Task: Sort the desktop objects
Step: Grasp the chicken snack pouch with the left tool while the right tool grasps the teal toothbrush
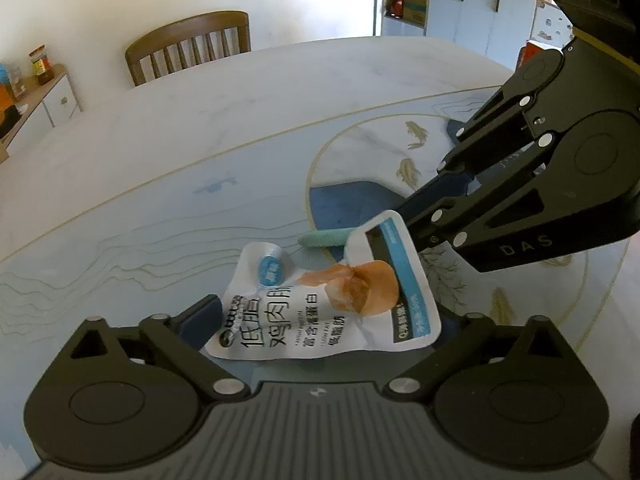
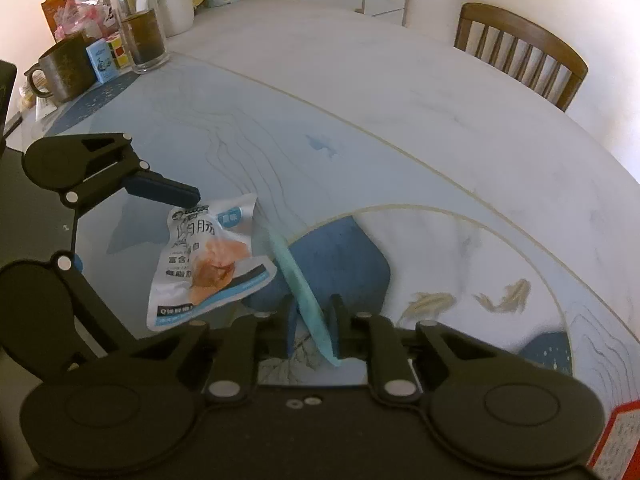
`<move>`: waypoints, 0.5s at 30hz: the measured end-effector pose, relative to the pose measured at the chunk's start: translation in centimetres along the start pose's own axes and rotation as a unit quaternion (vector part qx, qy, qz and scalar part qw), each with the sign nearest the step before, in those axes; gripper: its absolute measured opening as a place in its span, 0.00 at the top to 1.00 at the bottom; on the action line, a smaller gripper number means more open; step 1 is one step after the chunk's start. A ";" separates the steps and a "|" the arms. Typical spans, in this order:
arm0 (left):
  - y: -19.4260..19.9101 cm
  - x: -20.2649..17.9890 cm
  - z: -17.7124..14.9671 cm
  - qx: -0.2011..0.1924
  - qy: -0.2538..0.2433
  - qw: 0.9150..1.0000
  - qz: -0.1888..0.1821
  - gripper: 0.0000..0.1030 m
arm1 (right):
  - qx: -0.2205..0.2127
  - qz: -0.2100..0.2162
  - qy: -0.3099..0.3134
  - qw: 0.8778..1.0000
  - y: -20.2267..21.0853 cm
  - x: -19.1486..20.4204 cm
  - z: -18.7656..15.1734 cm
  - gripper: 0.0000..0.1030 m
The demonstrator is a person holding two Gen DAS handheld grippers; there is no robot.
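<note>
Right gripper (image 2: 310, 326) pinches the teal strip (image 2: 298, 288) beside the chicken-sausage packet (image 1: 320, 300) lying between the left gripper's (image 1: 320, 320) spread jaws on the table (image 1: 160, 160); best lift it slowly, clear of the packet.

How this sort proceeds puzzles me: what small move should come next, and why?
Probably lift the right gripper slightly: its fingers are shut on the teal strip, whose far end rests beside the snack pouch on the table.
</note>
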State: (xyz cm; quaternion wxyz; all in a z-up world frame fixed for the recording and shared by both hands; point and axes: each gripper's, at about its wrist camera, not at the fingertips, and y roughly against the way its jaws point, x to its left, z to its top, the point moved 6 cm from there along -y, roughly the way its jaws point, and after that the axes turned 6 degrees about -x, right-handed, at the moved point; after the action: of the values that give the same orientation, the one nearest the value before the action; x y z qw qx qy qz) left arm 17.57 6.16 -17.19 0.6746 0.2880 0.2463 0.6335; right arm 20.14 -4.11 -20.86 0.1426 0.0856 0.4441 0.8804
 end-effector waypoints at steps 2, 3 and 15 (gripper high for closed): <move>0.1 -0.1 0.0 -0.003 -0.006 1.000 0.001 0.07 | 0.001 -0.001 -0.005 1.000 0.2 0.0 -0.2 0.90; 0.1 -0.2 0.1 -0.007 -0.012 1.000 0.002 0.10 | 0.001 -0.002 -0.007 1.000 0.4 -0.1 -0.4 0.90; 1.2 -2.0 1.0 -0.027 -0.035 0.999 0.000 0.40 | -0.009 -0.025 -0.062 0.998 2.6 -1.0 -2.2 0.91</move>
State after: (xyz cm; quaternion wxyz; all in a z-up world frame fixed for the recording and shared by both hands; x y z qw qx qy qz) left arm 17.26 4.16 -15.69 0.6901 0.2923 0.2051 0.6295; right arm 20.02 -7.56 -20.14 0.1924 0.1280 0.4283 0.8736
